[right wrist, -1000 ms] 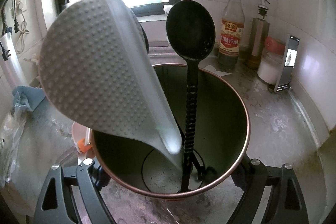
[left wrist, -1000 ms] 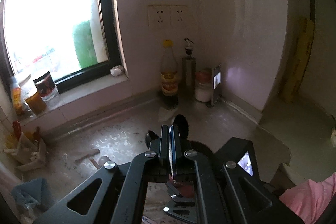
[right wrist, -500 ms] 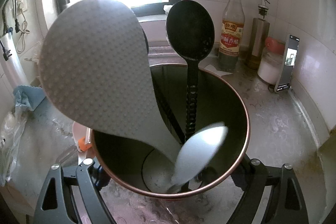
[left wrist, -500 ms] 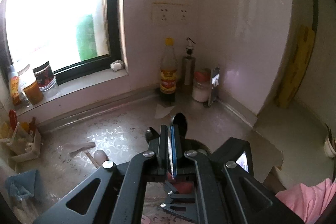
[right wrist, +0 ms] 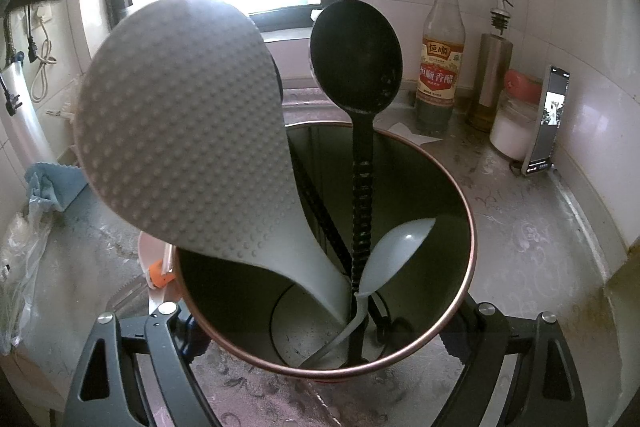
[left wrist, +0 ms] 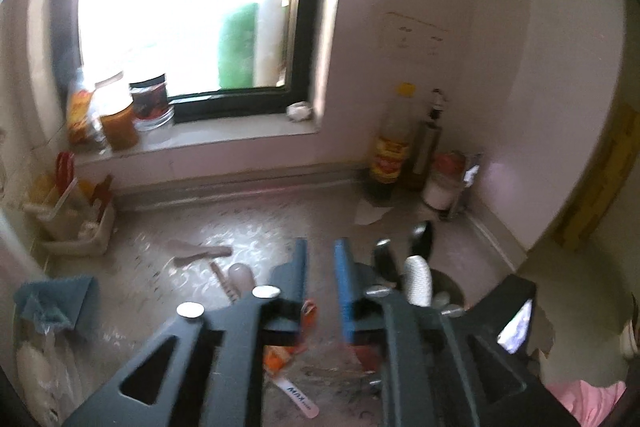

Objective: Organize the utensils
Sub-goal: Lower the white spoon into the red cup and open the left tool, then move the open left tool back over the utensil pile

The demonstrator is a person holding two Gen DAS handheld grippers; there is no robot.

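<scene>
My right gripper is shut on a round metal utensil holder with a copper rim, one finger on each side of it. Standing in the holder are a grey dimpled rice paddle, a black ladle and a white spoon that leans on the right wall. My left gripper hovers over the counter left of the holder. Its jaws are opening and nothing is between them. A wooden utensil and a white-handled tool lie on the counter.
A vinegar bottle, an oil dispenser, a white jar and a propped phone stand in the back right corner. Jars sit on the windowsill, and a white caddy and a blue cloth on the left.
The white spoon dropped from above into the holder and now rests there. My left gripper's jaws parted, and it swung left and rolled. The right gripper and holder stayed still.
</scene>
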